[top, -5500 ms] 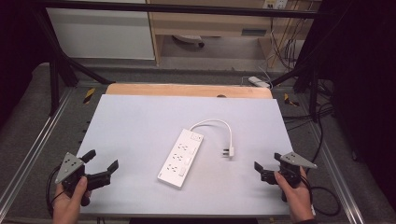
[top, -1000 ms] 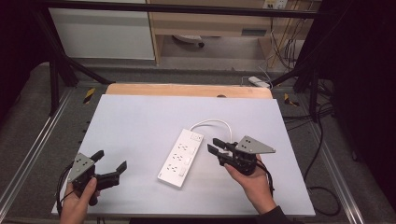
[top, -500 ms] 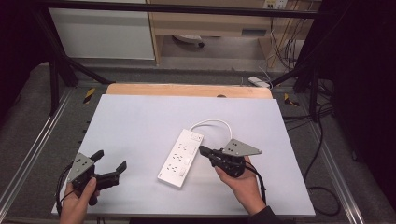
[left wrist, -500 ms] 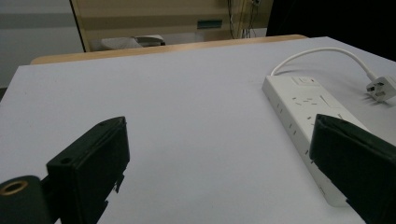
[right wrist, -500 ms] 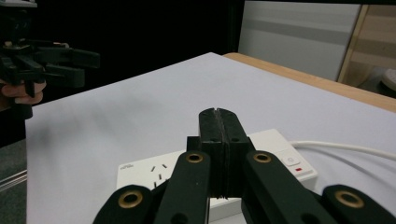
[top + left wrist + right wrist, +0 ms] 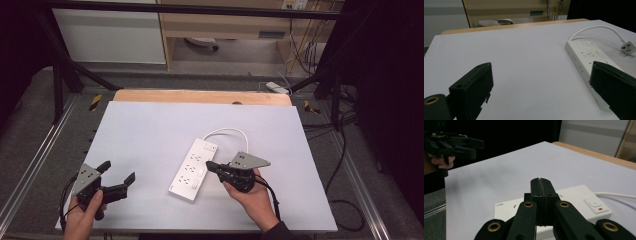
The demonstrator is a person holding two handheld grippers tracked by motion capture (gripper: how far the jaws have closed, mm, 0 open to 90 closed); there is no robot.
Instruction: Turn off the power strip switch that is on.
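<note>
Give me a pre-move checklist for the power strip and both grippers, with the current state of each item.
1. Right gripper shut with nothing between its jaws: ok.
2. Right gripper over the power strip: ok; touching it: cannot tell.
3. Left gripper open, apart from the strip: ok.
4. Strip lying flat on the table: ok.
5. Plug loose on the table, cord untangled: ok.
6. Switch on or off: cannot tell.

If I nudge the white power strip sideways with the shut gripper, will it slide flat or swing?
The power strip looks rigid and lies flat on the smooth table, so it probably slides. A push near one end would likely pivot it. Its looped cord seems slack, so little drag.
</note>
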